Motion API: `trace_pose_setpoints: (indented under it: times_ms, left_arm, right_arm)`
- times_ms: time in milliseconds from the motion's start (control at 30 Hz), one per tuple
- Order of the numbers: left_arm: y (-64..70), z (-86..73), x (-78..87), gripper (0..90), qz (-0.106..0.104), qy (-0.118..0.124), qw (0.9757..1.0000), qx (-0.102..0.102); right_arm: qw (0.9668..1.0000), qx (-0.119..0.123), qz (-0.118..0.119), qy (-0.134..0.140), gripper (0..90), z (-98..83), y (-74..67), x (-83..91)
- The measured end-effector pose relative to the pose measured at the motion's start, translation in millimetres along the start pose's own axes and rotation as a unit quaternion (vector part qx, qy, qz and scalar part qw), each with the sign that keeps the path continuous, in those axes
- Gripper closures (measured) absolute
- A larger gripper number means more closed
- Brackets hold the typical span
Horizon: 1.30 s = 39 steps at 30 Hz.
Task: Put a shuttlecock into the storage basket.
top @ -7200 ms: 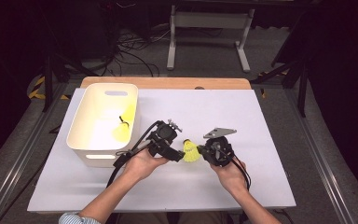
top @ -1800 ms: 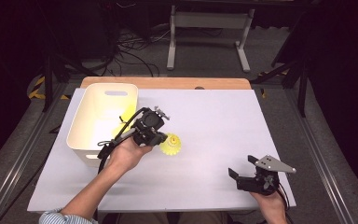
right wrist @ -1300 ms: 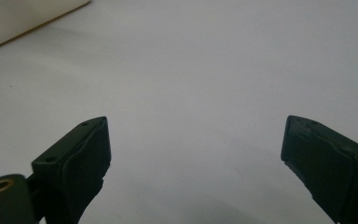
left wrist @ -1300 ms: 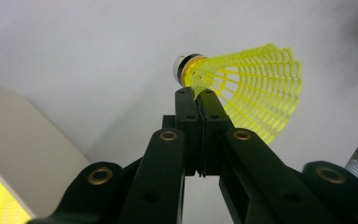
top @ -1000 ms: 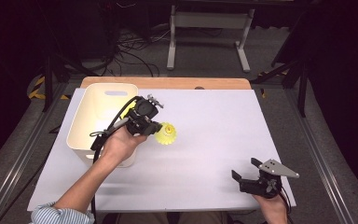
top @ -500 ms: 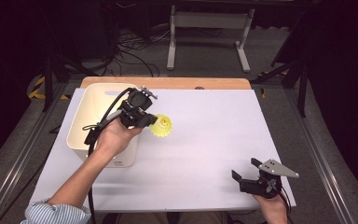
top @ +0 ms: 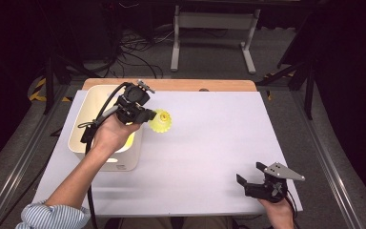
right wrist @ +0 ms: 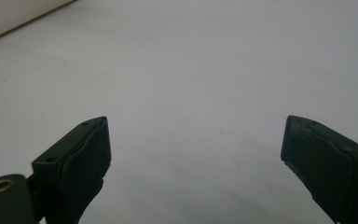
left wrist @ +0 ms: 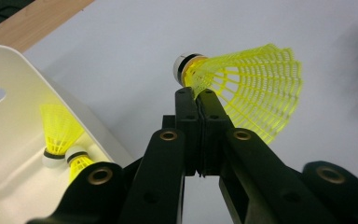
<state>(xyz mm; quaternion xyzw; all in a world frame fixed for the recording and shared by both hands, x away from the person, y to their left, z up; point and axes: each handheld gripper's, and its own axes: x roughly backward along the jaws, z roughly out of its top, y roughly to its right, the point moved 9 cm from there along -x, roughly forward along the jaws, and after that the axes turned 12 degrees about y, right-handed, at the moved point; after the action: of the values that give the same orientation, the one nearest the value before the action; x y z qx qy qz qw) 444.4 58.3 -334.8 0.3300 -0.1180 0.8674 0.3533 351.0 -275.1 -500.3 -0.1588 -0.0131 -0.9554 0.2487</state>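
A yellow shuttlecock (top: 161, 120) (left wrist: 242, 88) with a white cork tip hangs in the air just right of the white bin (top: 91, 103), pinched at the edge of its net skirt. My left gripper (top: 148, 116) (left wrist: 196, 95) is shut on it, above the bin's right wall. Inside the bin (left wrist: 9, 79) lie two more yellow shuttlecocks (left wrist: 58, 135). My right gripper (top: 248, 180) (right wrist: 196, 140) rests near the table's front right corner, open, with bare white surface between its fingers.
The white table top (top: 209, 138) has a wooden strip (top: 171, 84) along its far edge. Metal rails run down both sides of the table, and a stand and cables sit on the dark floor beyond.
My left gripper has carried the shuttlecock up and back towards the bin, from mid-table to the bin's right wall. The right gripper has stayed where it was.
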Motion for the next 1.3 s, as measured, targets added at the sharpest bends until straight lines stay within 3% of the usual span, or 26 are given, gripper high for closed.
trace_pose_setpoints:
  times_ms: [667, 1300]
  left_arm:
    - [-26.7, 0.9, 18.9, 89.1, 0.026, 0.021, 0.9992, 0.024]
    - [-49.7, -11.6, 36.7, 89.1, 0.048, 0.028, 0.9974, 0.045]
  right_arm:
    - [0.9999, 0.0, 0.003, -0.01, 8.8, -3.0, -0.6, -1.3]
    - [0.9999, 0.0, 0.003, -0.011, 8.9, -3.1, -1.1, -1.4]
